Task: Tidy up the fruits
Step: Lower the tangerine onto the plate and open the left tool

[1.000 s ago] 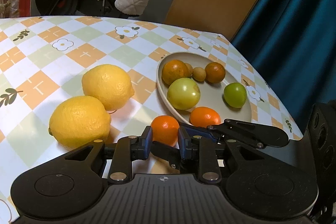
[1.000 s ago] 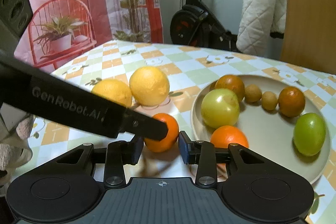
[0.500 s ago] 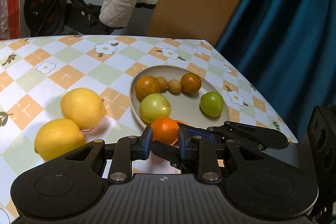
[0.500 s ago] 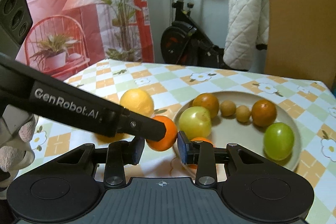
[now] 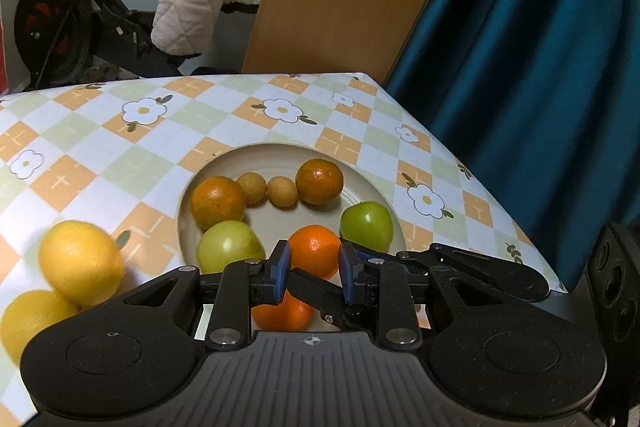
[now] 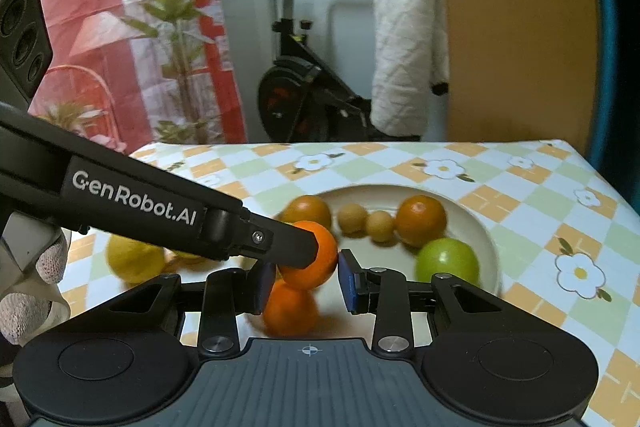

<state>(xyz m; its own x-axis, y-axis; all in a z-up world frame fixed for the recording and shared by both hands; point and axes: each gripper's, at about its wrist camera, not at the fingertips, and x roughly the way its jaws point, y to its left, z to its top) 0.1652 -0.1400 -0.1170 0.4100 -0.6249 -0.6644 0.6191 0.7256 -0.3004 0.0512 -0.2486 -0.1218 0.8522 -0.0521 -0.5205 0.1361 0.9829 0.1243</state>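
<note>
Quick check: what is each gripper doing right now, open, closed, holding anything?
Left gripper: closed on the small orange, above the plate.
Right gripper: jaws nearly closed beside the same orange; whether its pads press it cannot be told.

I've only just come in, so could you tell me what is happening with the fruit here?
A person holds a gripper in each hand, and both meet at one orange. The left gripper has its jaws shut on it, and the right gripper appears to clamp it too. The orange is over the near edge of the plate, which already holds another orange, green fruits and smaller ones. Two lemons lie on the table beside the plate.
</note>
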